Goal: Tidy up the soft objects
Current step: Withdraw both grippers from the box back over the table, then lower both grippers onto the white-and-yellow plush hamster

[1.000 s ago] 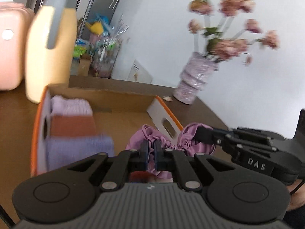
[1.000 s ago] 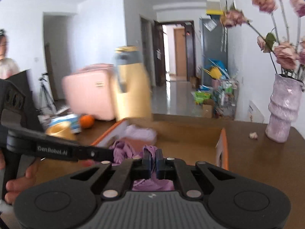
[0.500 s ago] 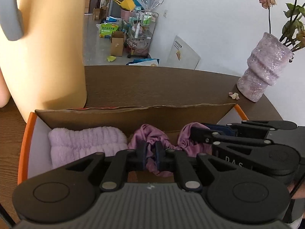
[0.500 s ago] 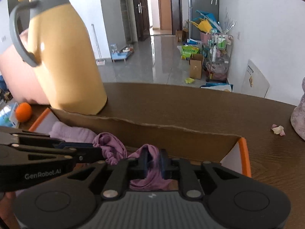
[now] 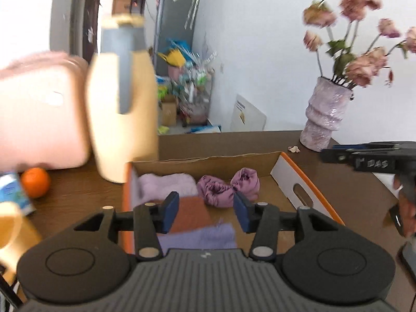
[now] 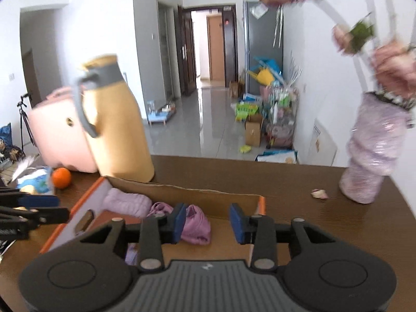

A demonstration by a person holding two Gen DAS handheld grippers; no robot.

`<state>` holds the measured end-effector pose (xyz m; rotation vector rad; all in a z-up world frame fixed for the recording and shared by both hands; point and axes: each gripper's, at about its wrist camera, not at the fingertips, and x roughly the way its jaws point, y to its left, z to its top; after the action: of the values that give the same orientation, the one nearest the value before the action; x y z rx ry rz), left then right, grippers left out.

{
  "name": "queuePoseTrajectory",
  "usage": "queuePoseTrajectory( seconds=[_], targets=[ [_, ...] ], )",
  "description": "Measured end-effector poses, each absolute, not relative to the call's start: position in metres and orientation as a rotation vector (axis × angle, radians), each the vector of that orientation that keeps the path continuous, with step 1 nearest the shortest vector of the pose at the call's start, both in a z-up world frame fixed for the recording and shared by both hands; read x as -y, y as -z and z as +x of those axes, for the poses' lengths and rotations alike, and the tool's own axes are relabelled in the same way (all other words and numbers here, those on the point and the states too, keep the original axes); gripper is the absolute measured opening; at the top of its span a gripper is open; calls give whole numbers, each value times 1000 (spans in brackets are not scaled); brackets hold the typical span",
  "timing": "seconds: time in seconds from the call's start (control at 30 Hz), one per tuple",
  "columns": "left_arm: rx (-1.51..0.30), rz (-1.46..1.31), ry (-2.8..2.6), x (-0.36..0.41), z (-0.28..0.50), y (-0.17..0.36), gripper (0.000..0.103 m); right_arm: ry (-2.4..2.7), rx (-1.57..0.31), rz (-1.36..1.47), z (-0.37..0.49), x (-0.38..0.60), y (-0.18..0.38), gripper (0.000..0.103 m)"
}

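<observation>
Scrunchie (image 5: 228, 188) half-hidden behind right tongs (image 6: 208, 223).

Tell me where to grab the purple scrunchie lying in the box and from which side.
Grip the pinched waist of the purple scrunchie between its two puffed lobes, the narrowest part. Come straight down from above: it lies flat on the floor of the cardboard box, whose walls block low approaches. The open left claw is nearest; turn it so the fingers straddle the waist.
</observation>
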<state>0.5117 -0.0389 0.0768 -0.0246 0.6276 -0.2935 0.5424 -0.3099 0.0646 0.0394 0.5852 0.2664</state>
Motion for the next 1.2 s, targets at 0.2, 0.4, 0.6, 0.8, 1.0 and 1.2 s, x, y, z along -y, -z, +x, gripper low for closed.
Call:
queuePoseTrajectory(
  seconds=[0.2, 0.4, 0.6, 0.8, 1.0, 1.2],
  targets=[
    [-503, 49, 274, 24, 404, -93, 74, -288, -514, 40, 437, 325, -80, 54],
    [-424, 80, 309, 20, 303, -79, 85, -320, -438, 58, 324, 327, -67, 69],
    [-420, 20, 310, 11, 223, -41, 89, -286, -396, 33, 225, 315, -32, 84],
    [-504, -43, 286, 5, 181, -6, 92, -251, -441, 97, 169, 309, 13, 86],
    [-548, -45, 294, 15, 176, 9, 92, -181, -472, 119, 157, 317, 35, 86],
    [-572, -41, 344, 44, 209, 12, 92, -167, -463, 201, 177, 333, 44, 84]
  ],
)
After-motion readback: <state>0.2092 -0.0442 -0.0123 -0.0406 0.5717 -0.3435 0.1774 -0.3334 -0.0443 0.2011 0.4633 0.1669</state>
